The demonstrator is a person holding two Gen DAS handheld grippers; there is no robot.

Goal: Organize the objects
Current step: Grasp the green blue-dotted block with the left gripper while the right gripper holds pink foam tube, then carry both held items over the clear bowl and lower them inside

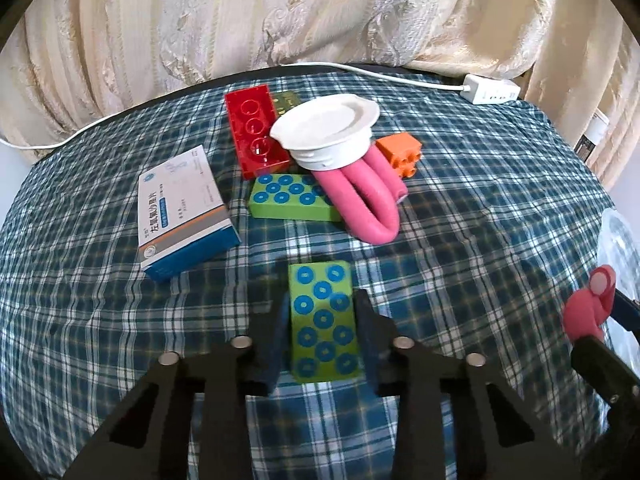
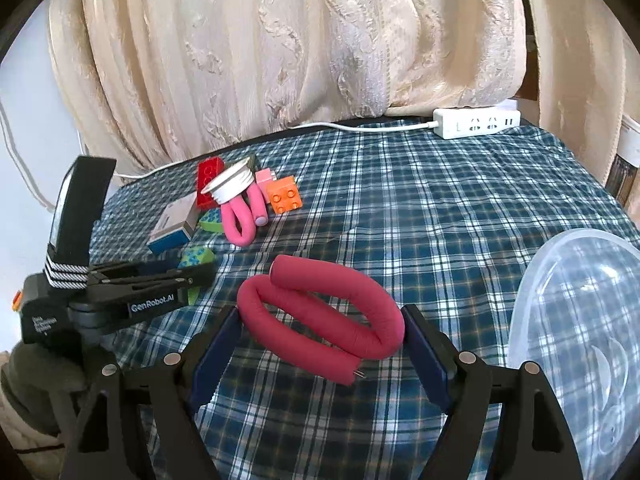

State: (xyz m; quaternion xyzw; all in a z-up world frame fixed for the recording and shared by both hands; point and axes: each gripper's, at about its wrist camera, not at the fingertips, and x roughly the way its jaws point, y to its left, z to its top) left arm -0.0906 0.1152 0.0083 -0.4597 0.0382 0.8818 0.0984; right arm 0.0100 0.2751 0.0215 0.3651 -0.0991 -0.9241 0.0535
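A plaid-covered surface [image 1: 480, 200] sits before cream curtains [image 2: 280, 40]. The left wrist view shows the left claw [image 1: 322, 320] pinching a green block [image 1: 323, 320]. Only the right wrist view shows the right claw [image 2: 320, 340] clamping a red foam tube [image 2: 320, 320] beside a clear bowl [image 2: 580, 320].

Lid [image 1: 326, 130] sits on foam tube [image 1: 370, 196], mid table [image 1: 480, 200]; brick [image 1: 254, 134] behind-left, small block [image 1: 400, 154] right; box [image 1: 182, 210] left; power strip [image 2: 478, 122] far edge; bowl [image 2: 580, 320] right.
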